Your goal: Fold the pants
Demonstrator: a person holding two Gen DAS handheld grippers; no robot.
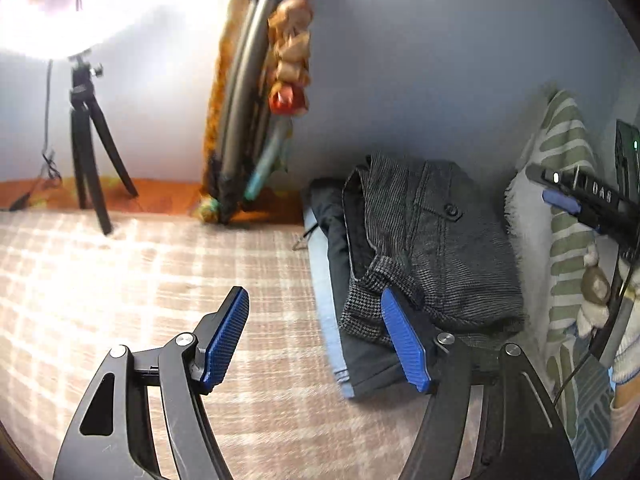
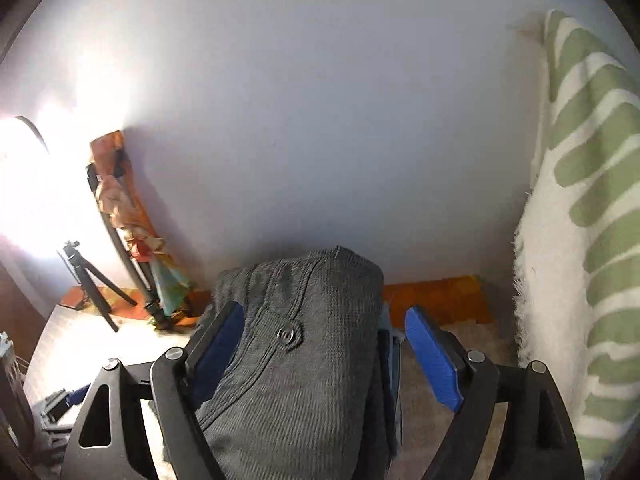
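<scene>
Dark grey corduroy pants [image 1: 432,240] lie folded in a bundle on top of a stack of dark and blue folded clothes [image 1: 348,344] on the plaid bed cover [image 1: 120,280]. A back pocket button [image 1: 452,210] faces up. My left gripper [image 1: 316,320] is open, its right blue pad against the near edge of the bundle. My right gripper [image 2: 324,328] is open, jaws wide, with the pants [image 2: 304,360] bulging between its pads. The right gripper also shows at the right edge of the left wrist view [image 1: 580,200].
A small black tripod [image 1: 88,152] with a bright lamp stands at the back left. A rolled tripod wrapped in orange cloth [image 1: 248,100] leans on the wall. A green-and-white striped blanket [image 2: 580,240] hangs at the right.
</scene>
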